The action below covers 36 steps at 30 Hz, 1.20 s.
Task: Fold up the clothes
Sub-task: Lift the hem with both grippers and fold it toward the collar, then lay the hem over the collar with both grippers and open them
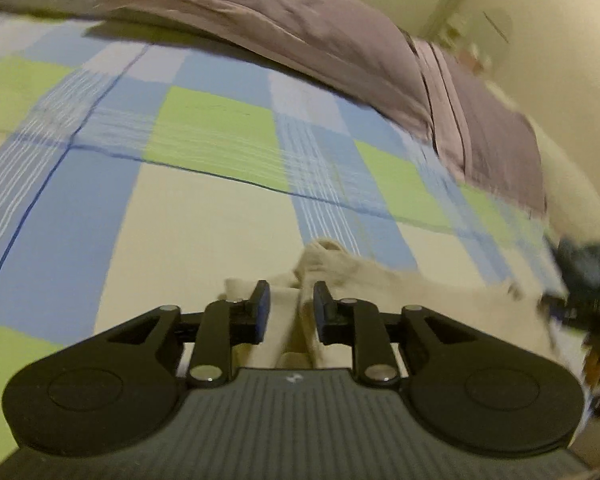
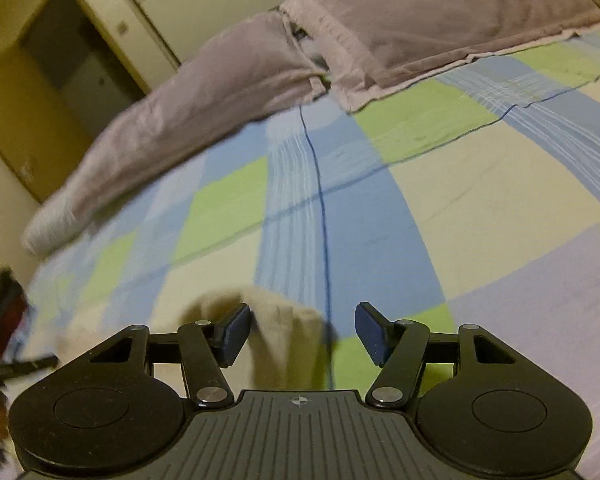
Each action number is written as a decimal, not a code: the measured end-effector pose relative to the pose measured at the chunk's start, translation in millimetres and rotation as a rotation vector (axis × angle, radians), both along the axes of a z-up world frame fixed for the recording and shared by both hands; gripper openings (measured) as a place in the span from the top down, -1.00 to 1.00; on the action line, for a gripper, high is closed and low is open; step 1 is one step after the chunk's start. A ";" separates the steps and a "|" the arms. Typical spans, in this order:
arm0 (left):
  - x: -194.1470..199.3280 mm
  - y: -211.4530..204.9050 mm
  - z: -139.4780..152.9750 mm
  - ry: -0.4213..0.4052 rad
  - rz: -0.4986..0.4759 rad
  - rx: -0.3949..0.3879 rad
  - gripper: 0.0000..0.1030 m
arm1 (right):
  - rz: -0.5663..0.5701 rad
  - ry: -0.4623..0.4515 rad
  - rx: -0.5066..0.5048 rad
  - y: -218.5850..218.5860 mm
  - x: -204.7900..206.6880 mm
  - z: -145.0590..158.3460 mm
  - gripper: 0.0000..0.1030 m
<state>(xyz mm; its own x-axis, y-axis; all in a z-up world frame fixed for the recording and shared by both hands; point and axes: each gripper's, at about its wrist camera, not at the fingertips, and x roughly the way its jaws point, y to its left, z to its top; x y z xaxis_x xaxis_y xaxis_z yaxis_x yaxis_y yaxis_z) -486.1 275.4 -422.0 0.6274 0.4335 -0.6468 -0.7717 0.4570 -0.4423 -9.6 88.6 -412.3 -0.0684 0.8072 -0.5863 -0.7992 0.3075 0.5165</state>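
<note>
Cream knit garment [image 1: 340,276] lower centre, on checked bed [image 1: 204,128]. Left gripper [image 1: 288,300] part-spread around a fold, right gripper [image 2: 302,320] spread wide; cloth may slump, unfolding.

Bed [image 1: 204,128] wearing checked blue, green and cream sheet | lying on it: cream garment [image 1: 340,276] near the front edge; two mauve pillows [image 2: 440,24] resting along the far side
</note>
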 end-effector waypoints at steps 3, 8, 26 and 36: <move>-5.9 -0.2 0.6 -0.048 -0.033 -0.040 0.62 | 0.015 0.021 -0.005 -11.6 2.6 2.9 -0.21; 13.7 5.7 -3.7 -0.026 -0.075 -0.043 0.59 | 0.053 0.029 -0.017 -16.5 -3.6 5.7 -0.20; 16.8 -2.6 1.0 -0.066 -0.108 0.041 0.97 | 0.186 -0.266 -0.101 0.5 -44.1 21.0 0.78; 15.9 -1.1 -9.7 -0.075 -0.095 0.017 0.97 | 0.130 -0.255 -0.083 -2.8 -43.8 18.4 0.77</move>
